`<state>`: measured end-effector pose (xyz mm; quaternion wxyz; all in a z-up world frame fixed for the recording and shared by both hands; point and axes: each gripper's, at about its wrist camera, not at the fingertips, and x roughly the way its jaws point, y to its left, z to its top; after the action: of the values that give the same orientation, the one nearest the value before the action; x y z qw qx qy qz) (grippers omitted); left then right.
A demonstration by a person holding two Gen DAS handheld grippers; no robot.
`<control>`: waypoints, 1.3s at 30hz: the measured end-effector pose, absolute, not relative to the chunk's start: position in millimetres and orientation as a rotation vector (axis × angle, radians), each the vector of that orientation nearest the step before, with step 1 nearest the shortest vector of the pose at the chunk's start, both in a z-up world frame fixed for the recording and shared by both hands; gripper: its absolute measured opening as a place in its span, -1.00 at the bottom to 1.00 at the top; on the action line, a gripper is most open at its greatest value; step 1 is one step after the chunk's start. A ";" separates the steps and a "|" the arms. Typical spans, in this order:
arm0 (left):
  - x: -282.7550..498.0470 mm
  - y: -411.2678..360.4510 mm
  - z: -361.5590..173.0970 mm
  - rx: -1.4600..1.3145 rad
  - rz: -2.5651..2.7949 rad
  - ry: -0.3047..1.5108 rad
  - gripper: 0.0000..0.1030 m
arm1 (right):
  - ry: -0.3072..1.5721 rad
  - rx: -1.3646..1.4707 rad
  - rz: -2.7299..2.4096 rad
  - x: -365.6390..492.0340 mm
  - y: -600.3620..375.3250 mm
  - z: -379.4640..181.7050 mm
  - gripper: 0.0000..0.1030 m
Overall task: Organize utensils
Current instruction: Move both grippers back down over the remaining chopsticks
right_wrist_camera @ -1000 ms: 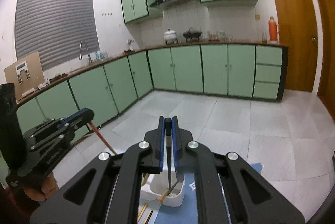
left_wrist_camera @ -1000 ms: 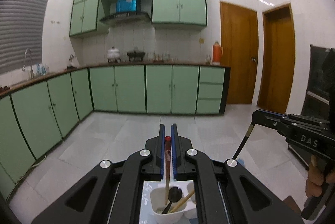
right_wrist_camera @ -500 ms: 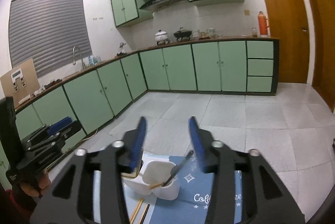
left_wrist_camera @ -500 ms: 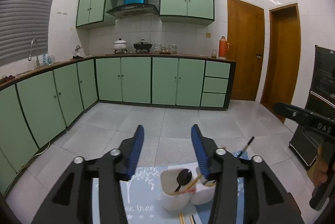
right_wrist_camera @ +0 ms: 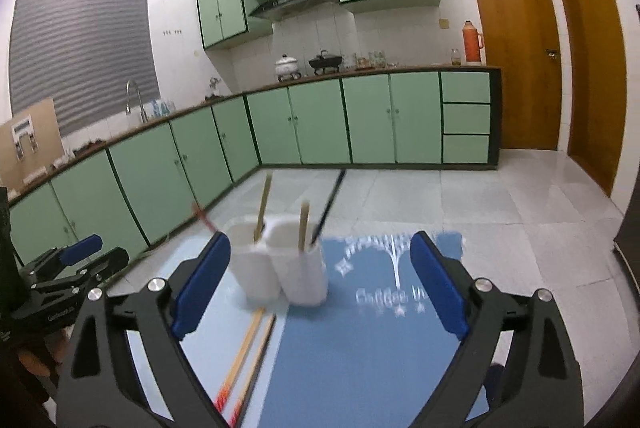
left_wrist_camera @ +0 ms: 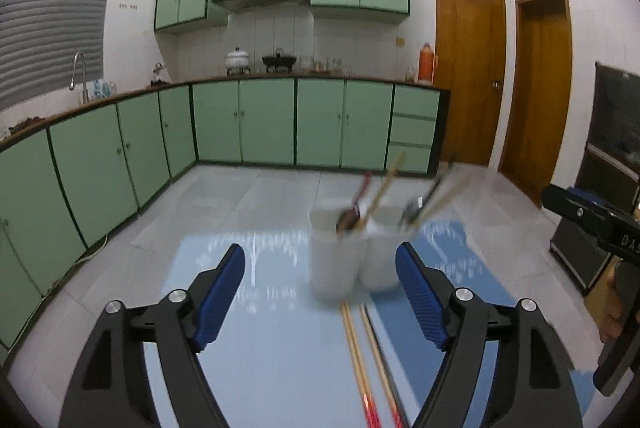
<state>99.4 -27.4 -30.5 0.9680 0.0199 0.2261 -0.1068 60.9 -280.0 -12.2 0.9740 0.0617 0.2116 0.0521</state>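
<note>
A white two-cup utensil holder (left_wrist_camera: 340,260) (right_wrist_camera: 280,268) stands on a blue mat (left_wrist_camera: 260,348) (right_wrist_camera: 360,348). Blurred in it are a dark spoon (left_wrist_camera: 346,218), a red-tipped chopstick, wooden chopsticks (right_wrist_camera: 303,230) and a black chopstick (right_wrist_camera: 330,204). A loose pair of chopsticks (left_wrist_camera: 358,356) (right_wrist_camera: 248,344) lies on the mat in front of the holder. My left gripper (left_wrist_camera: 319,248) is low over the mat, its jaws opening, nothing between them; the holder stands just beyond its fingertips. My right gripper (right_wrist_camera: 320,238) is the same, jaws opening and empty, holder ahead.
Green kitchen cabinets (left_wrist_camera: 260,124) line the far walls, with wooden doors (left_wrist_camera: 468,72) to the right. A black appliance (left_wrist_camera: 600,188) stands at the right. Each gripper shows at the other view's edge (left_wrist_camera: 588,216) (right_wrist_camera: 68,268), held by a person's hand (left_wrist_camera: 616,312).
Both grippers were shut on a chopstick over the holder; both opened, left the chopsticks in the cups, and drew back and down toward the mat.
</note>
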 end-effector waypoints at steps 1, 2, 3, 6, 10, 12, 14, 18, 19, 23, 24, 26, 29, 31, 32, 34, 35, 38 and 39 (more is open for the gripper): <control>94.2 -27.5 -40.5 0.044 -0.215 0.476 0.48 | 0.432 0.118 0.095 55.2 -276.6 -20.5 0.72; 88.6 -28.3 -51.1 0.048 -0.216 0.496 0.48 | 0.438 0.114 0.090 50.8 -274.1 -28.2 0.72; 84.3 -28.4 -58.7 0.051 -0.216 0.508 0.48 | 0.446 0.106 0.083 44.4 -269.9 -38.4 0.72; 73.1 -27.9 -83.3 0.060 -0.211 0.542 0.48 | 0.480 0.112 0.066 31.7 -260.4 -63.7 0.72; 59.5 -24.1 -112.9 0.060 -0.193 0.568 0.48 | 0.522 0.116 0.046 15.0 -246.8 -96.6 0.72; 55.0 -19.6 -126.0 0.055 -0.185 0.586 0.48 | 0.538 0.113 0.041 9.5 -239.7 -109.5 0.69; 51.1 -16.9 -137.3 0.057 -0.184 0.612 0.48 | 0.573 0.107 0.051 4.1 -230.2 -124.1 0.62; 45.8 -11.5 -153.3 0.070 -0.173 0.672 0.48 | 0.631 0.075 0.095 -3.4 -212.0 -141.2 0.58; 44.5 -9.8 -155.8 0.069 -0.170 0.681 0.48 | 0.645 0.069 0.106 -5.1 -207.9 -145.6 0.58; 37.6 -1.8 -165.0 0.062 -0.156 0.710 0.48 | 0.699 0.069 0.138 -7.2 -197.7 -155.8 0.52; 37.0 -0.3 -165.7 0.060 -0.152 0.713 0.48 | 0.709 0.062 0.140 -8.5 -195.5 -159.2 0.51; 35.3 1.0 -169.3 0.054 -0.147 0.721 0.48 | 0.731 0.047 0.142 -11.4 -190.5 -165.1 0.46; 31.7 1.7 -173.6 0.052 -0.145 0.727 0.48 | 0.754 0.041 0.136 -13.5 -186.7 -171.6 0.41; 31.4 1.2 -176.0 0.051 -0.144 0.731 0.48 | 0.767 0.044 0.133 -14.6 -184.5 -176.0 0.39; 31.0 1.5 -177.2 0.049 -0.143 0.734 0.48 | 0.773 0.043 0.133 -15.1 -182.4 -178.0 0.36; 31.5 1.9 -178.8 0.043 -0.142 0.737 0.48 | 0.779 0.034 0.131 -14.3 -179.3 -179.6 0.33; 31.3 2.3 -179.7 0.040 -0.141 0.739 0.48 | 0.780 0.028 0.131 -13.8 -177.4 -181.2 0.30; 31.1 4.4 -180.9 0.027 -0.140 0.742 0.48 | 0.783 0.017 0.138 -12.4 -172.9 -182.5 0.28; 31.6 4.7 -180.5 0.022 -0.140 0.742 0.48 | 0.784 0.011 0.140 -12.0 -171.3 -182.6 0.27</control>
<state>31.6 4.7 -180.5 0.9296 0.0108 0.3621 -0.0686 -12.0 -171.3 -182.6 0.9218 0.0051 0.3816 0.0680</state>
